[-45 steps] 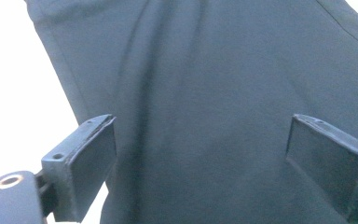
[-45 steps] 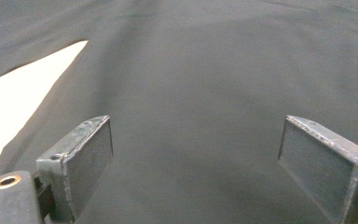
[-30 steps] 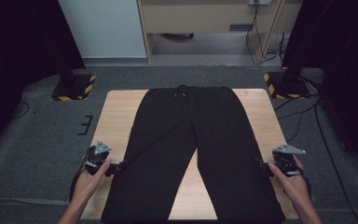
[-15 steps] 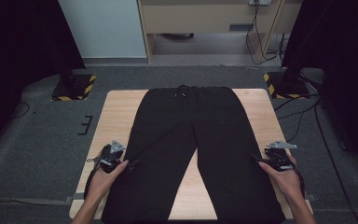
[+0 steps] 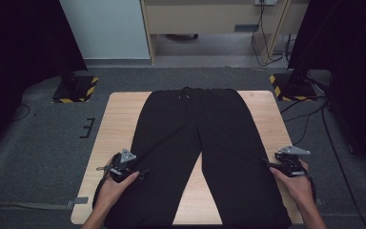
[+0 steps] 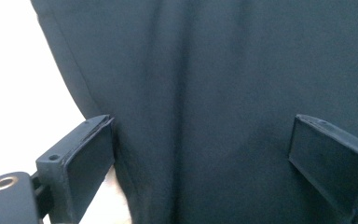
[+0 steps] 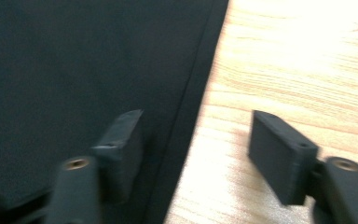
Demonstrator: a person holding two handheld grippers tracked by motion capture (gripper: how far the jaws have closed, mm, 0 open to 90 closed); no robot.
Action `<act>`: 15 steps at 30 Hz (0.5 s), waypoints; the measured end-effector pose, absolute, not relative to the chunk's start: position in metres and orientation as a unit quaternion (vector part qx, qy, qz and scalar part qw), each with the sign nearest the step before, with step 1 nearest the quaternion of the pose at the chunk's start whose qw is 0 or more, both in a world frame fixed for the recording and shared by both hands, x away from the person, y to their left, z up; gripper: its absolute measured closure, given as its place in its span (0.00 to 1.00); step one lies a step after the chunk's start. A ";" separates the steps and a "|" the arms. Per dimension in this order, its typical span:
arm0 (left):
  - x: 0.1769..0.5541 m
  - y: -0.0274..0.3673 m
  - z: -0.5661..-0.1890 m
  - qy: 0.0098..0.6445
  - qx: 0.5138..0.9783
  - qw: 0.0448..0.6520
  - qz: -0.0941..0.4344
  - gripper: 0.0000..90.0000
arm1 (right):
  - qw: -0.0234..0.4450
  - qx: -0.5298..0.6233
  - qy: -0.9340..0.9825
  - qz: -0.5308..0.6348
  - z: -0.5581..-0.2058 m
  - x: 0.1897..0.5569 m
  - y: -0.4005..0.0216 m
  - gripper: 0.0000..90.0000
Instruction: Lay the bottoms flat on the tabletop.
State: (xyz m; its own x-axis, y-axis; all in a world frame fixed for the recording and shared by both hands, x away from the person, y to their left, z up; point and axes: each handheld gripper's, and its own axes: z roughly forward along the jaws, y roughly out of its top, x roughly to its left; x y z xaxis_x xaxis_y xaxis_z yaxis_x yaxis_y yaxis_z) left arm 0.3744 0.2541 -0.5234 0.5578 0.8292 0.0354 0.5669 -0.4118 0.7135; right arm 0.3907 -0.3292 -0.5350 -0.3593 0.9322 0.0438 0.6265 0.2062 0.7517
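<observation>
Black trousers (image 5: 190, 138) lie flat on a light wooden table (image 5: 119, 114), waistband at the far side and legs running toward the person. My left gripper (image 5: 143, 172) stands open at the outer edge of the left leg; in the left gripper view (image 6: 200, 154) its jaws straddle the fabric (image 6: 214, 70) without pressing it. My right gripper (image 5: 268, 164) is open at the outer edge of the right leg. Its jaws (image 7: 196, 144) have just been opening a little. The leg's seam edge (image 7: 74, 70) lies between them, one jaw over cloth and the other over bare wood (image 7: 298, 70).
Black-and-yellow striped stand bases sit on the grey floor beyond the table at the far left (image 5: 76, 88) and far right (image 5: 290, 86). Cables (image 5: 314, 109) trail across the floor on the right. Dark curtains hang on both sides.
My left gripper has slid right, from beside the table's edge onto the outer edge of the left trouser leg. The right hand has hardly moved.
</observation>
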 end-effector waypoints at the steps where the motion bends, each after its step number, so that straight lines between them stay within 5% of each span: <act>1: 0.378 0.259 -0.519 0.431 0.813 0.337 0.201 0.06 | 0.220 0.530 0.735 0.361 -0.535 0.392 -0.333 0.23; 4: 0.394 0.277 -0.509 0.452 0.802 0.331 0.206 0.06 | 0.224 0.551 0.717 0.363 -0.535 0.398 -0.343 0.16; 15: 0.414 0.313 -0.526 0.493 0.788 0.297 0.217 0.06 | 0.242 0.564 0.725 0.313 -0.538 0.412 -0.347 0.15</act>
